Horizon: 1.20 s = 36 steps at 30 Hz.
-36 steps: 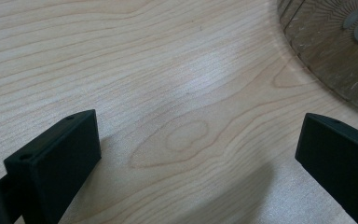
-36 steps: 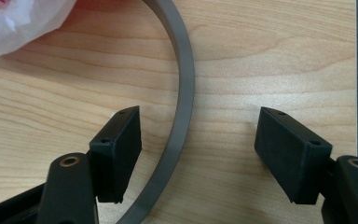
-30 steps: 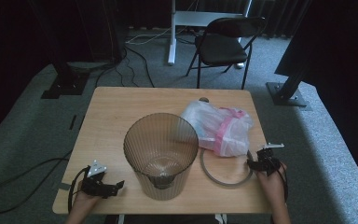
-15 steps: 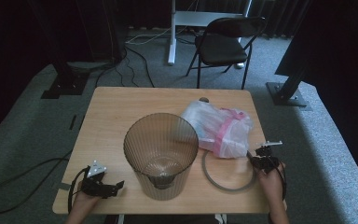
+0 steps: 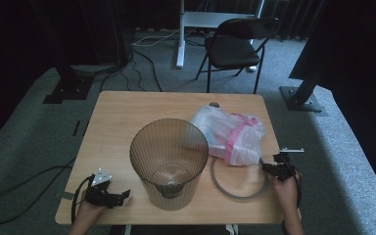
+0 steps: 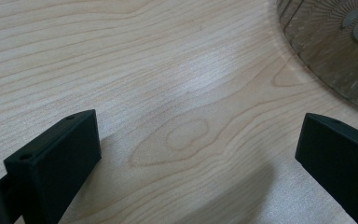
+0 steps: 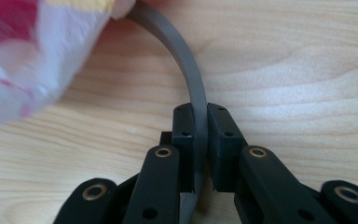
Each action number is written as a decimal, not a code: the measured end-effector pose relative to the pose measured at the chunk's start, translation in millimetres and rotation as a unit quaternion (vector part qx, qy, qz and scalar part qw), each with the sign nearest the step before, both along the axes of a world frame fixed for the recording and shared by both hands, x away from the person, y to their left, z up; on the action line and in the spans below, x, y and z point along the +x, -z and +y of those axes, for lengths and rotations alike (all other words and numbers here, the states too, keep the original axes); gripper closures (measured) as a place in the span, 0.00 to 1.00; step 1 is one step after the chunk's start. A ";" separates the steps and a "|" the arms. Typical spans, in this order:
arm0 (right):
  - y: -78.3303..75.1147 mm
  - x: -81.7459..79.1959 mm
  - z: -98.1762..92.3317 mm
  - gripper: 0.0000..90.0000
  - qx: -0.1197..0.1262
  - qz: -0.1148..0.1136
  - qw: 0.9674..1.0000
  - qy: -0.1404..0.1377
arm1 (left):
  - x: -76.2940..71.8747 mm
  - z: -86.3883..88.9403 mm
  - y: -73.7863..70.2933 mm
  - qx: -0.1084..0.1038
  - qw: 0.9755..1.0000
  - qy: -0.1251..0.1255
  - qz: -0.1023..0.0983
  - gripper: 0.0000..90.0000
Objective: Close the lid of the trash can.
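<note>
A ribbed, see-through brown bin (image 5: 169, 159) stands upright near the table's front middle; its base (image 6: 340, 56) fills the top right corner of the left gripper view. To its right a grey ring (image 5: 235, 188) lies flat on the wood, its far side tucked under a clear plastic bag with pink trim (image 5: 227, 133). My right gripper (image 5: 273, 169) is shut on the ring's right edge; the right gripper view shows the grey band (image 7: 186, 65) pinched between the two black jaws, with the bag (image 7: 28, 56) at upper left. My left gripper (image 5: 120, 196) rests open on the table left of the bin.
The wooden table (image 5: 127, 117) has bare room at its back and left. A black folding chair (image 5: 235, 46) and a white desk leg (image 5: 180, 34) stand behind it. Black stand bases (image 5: 298, 98) and cables (image 5: 24, 181) lie on the grey carpet.
My right gripper has shifted slightly to the right with the ring's edge in it. The left gripper, bin and bag have stayed in place.
</note>
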State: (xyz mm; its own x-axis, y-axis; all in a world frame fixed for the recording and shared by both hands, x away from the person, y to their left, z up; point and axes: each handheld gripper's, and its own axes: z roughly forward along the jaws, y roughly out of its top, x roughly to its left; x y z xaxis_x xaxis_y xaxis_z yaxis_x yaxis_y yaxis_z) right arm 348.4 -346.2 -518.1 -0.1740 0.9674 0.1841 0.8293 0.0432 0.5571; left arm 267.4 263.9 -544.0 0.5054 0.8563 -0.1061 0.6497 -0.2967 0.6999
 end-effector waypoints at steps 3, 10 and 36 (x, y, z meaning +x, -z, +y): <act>-6.2 -0.8 -4.6 0.92 0.022 -0.008 1.000 0.002 | 0.0 0.0 0.1 0.000 1.000 0.000 0.000 0.00; -23.4 -5.0 -13.3 0.93 0.048 -0.024 0.999 0.006 | -0.1 0.0 0.0 0.002 1.000 0.000 0.000 0.00; -75.9 -32.0 -18.4 0.93 0.101 -0.088 0.991 -0.022 | 0.2 -0.3 -0.1 0.003 1.000 0.000 0.000 0.00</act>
State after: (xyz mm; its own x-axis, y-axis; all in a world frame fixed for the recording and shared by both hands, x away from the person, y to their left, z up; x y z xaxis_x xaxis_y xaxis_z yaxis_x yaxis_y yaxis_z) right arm 316.4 -364.6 -442.3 -0.2616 0.9046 0.3366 0.7185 -0.0504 0.6937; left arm 267.6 263.6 -544.0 0.5062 0.8564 -0.1014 0.6496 -0.3012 0.6981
